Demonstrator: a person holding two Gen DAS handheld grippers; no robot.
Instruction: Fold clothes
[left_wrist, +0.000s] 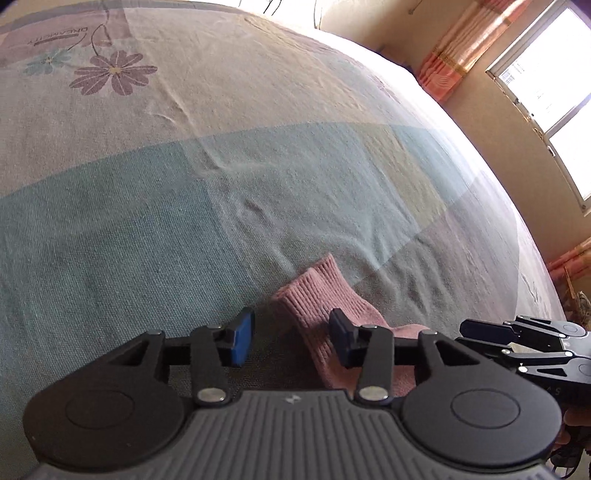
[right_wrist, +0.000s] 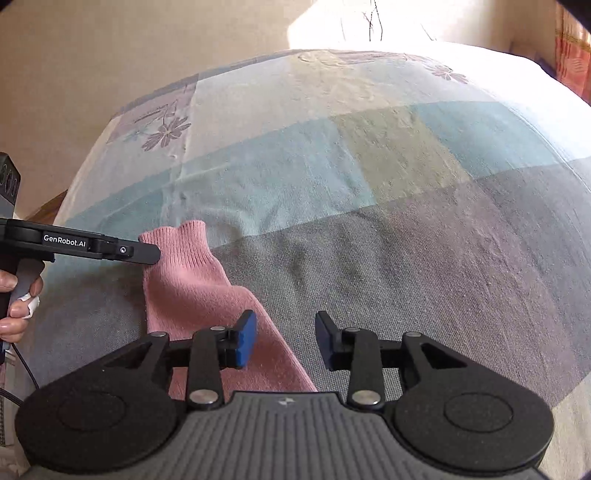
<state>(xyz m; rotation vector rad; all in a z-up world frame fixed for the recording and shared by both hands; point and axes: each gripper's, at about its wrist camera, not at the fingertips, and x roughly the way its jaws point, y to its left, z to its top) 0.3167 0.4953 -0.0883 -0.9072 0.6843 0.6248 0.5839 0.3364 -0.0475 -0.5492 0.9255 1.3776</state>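
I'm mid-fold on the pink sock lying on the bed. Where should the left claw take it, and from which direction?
Probably the ribbed cuff of the pink sock, its free end lying flat on the bedsheet. The left claw is open and already straddles that end, so come down from above and pinch both layers across the width. The right claw is open over the other end.

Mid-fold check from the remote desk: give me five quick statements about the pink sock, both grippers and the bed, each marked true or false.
1. The pink sock lies on the bedspread. True.
2. The left gripper is shut on the sock. False: its jaws stand open, with the sock between and beneath them.
3. The right gripper is open. True.
4. The sock is blue. False: it is pink; only the finger pads are blue.
5. The bedspread is plain white. False: it has coloured blocks and purple flower prints.
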